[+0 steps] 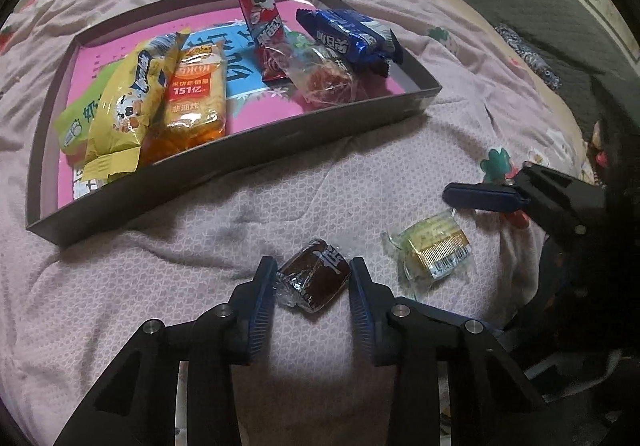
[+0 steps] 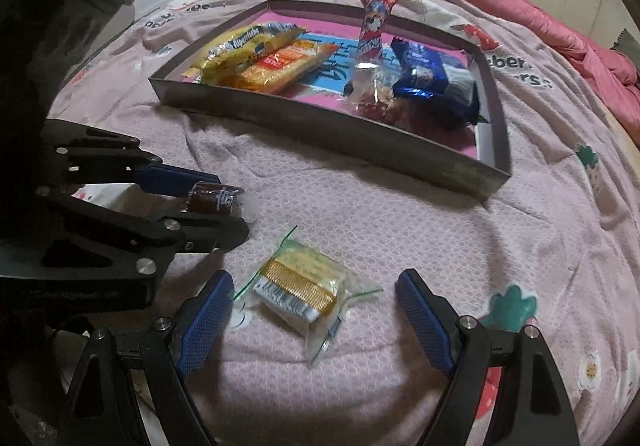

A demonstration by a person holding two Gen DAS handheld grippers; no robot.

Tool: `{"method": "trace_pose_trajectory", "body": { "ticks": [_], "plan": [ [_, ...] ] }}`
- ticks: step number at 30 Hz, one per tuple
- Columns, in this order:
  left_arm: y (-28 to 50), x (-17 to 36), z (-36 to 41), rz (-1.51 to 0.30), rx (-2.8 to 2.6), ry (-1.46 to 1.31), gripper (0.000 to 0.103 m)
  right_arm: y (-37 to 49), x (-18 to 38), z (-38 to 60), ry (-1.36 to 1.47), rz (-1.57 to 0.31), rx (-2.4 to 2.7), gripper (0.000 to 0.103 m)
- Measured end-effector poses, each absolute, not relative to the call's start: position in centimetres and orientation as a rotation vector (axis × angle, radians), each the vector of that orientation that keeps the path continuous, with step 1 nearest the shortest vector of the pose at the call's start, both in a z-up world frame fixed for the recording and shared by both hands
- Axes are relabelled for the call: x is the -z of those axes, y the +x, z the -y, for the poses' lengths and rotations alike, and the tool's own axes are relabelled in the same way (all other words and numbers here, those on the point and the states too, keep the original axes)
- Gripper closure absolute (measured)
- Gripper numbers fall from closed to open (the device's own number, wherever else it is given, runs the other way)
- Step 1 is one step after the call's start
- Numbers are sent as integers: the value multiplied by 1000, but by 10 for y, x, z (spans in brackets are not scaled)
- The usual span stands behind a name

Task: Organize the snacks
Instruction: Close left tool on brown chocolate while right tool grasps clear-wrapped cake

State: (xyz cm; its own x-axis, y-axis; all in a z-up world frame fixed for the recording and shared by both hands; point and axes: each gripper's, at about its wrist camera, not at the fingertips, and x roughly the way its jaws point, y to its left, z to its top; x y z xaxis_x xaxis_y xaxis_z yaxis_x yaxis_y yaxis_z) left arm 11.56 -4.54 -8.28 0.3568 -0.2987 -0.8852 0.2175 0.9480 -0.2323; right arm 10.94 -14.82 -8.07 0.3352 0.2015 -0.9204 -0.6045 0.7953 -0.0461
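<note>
Blue ribbed pads on both tongs, black linkages behind. Left gripper [image 1: 313, 278], at lower centre of its own view, brackets the brown wrapped cake [image 1: 314, 277]; the fingers sit right at the wrapper's edges, but whether they are pinching it or only flanking it I cannot tell. In the right wrist view the same cake [image 2: 216, 199] shows at mid left between those fingers, seemingly just above the quilt, which hints at a grasp, not certain. Right gripper [image 2: 314, 304] is spread wide at lower centre of its view, nothing held, the yellow-green wrapped cake [image 2: 304, 286] lying on the pink quilt [image 2: 380, 222] between and slightly ahead of its fingers. Judged purpose: each tong is lined up on one loose snack so both can go to the tray. Grey-walled tray [image 1: 256, 144] fills the upper left and centre of the left view, pink printed floor. Inside: yellow packet [image 1: 120, 106], orange rice cracker pack [image 1: 196, 102] and a green packet [image 1: 76, 122] overlapping at its left end, apparently grouped there; red stick packet [image 1: 260, 18] propped upright toward the centre, clear-wrapped red sweet [image 1: 324, 74] and blue biscuit pack [image 1: 352, 38] at its right end. Only the two small cakes lie outside, in the lower half of both views, near each other but apart. Soft bedding may sag under the right tong's closing.
</note>
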Motion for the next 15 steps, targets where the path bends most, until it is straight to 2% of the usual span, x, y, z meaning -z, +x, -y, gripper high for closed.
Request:
{"method": "trace_pose_trajectory", "body": {
  "ticks": [9,15],
  "plan": [
    [119,76,35,-1138,335,-125,65,118,78,152,-373,-1087,-560,45],
    [119,65,28,-1104,332,-153,65,123,69,158,-327,-1051,-561,49]
  ]
}}
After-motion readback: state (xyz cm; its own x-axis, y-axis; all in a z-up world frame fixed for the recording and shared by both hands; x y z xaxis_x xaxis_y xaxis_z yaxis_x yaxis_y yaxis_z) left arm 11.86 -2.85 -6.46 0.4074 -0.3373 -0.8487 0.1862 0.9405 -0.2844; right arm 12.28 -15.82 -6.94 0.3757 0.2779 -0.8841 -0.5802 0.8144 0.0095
